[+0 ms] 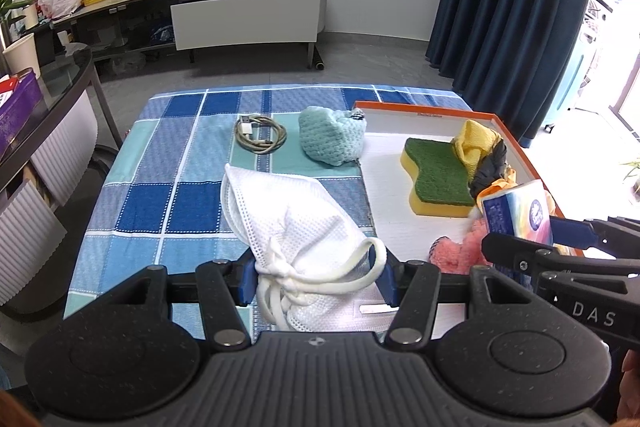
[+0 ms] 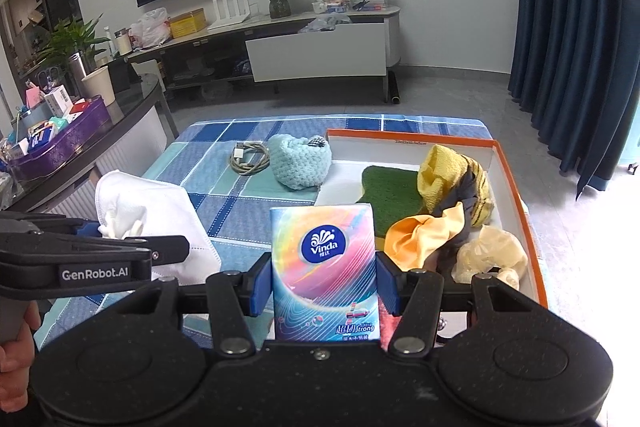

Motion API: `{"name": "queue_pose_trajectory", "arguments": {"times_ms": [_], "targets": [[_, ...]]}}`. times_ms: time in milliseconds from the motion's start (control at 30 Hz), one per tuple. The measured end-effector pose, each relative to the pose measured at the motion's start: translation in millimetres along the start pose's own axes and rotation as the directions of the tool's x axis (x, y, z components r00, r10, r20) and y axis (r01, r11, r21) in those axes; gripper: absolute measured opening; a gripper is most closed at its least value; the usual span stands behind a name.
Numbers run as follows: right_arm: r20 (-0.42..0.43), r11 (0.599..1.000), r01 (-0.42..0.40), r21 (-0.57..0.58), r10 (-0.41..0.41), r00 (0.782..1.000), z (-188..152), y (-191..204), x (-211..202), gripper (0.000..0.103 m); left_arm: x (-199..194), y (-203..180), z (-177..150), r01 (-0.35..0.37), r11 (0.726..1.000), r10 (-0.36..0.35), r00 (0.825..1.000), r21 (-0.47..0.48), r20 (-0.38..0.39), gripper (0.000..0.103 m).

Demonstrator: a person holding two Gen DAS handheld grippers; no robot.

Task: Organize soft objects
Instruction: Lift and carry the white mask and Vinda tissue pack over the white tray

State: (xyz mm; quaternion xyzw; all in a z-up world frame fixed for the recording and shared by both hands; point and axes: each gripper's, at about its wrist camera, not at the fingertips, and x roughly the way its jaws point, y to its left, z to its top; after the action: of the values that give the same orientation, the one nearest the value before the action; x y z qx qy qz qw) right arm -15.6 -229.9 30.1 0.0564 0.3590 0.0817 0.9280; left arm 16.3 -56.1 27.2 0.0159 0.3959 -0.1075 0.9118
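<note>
My left gripper (image 1: 316, 277) is shut on a white face mask (image 1: 296, 211), held above the blue checked cloth beside the tray; the mask also shows in the right wrist view (image 2: 152, 215). My right gripper (image 2: 323, 281) is shut on a Vinda tissue pack (image 2: 323, 259), held upright near the tray's front left; the pack also shows in the left wrist view (image 1: 516, 213). The orange-rimmed white tray (image 1: 420, 107) holds a green-and-yellow sponge (image 1: 436, 171), yellow and grey cloths (image 2: 452, 179), an orange cloth (image 2: 420, 231), a cream bag (image 2: 492, 255) and a pink fluffy item (image 1: 456, 253).
A light blue knitted pouch (image 1: 332, 137) and a coiled grey cable (image 1: 260, 135) lie on the cloth left of the tray. A glass-topped side table (image 2: 120, 115) with boxes stands to the left. A TV cabinet (image 1: 248, 15) and dark curtains (image 1: 516, 7) are beyond.
</note>
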Motion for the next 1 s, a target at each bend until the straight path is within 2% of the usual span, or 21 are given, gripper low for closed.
{"name": "queue_pose_trajectory", "arguments": {"times_ms": [400, 1000], "targets": [[-0.002, 0.997, 0.075, 0.018, -0.075, 0.997, -1, -21, -7, 0.064, 3, -21, 6, 0.030, 0.999, -0.030, 1.000, 0.033, 0.002, 0.057], [0.002, 0.989, 0.130, 0.065, -0.130, 0.991, -1, -49, -13, 0.064, 10, -50, 13, 0.066, 0.994, -0.067, 0.998, 0.090, 0.000, 0.057]]}}
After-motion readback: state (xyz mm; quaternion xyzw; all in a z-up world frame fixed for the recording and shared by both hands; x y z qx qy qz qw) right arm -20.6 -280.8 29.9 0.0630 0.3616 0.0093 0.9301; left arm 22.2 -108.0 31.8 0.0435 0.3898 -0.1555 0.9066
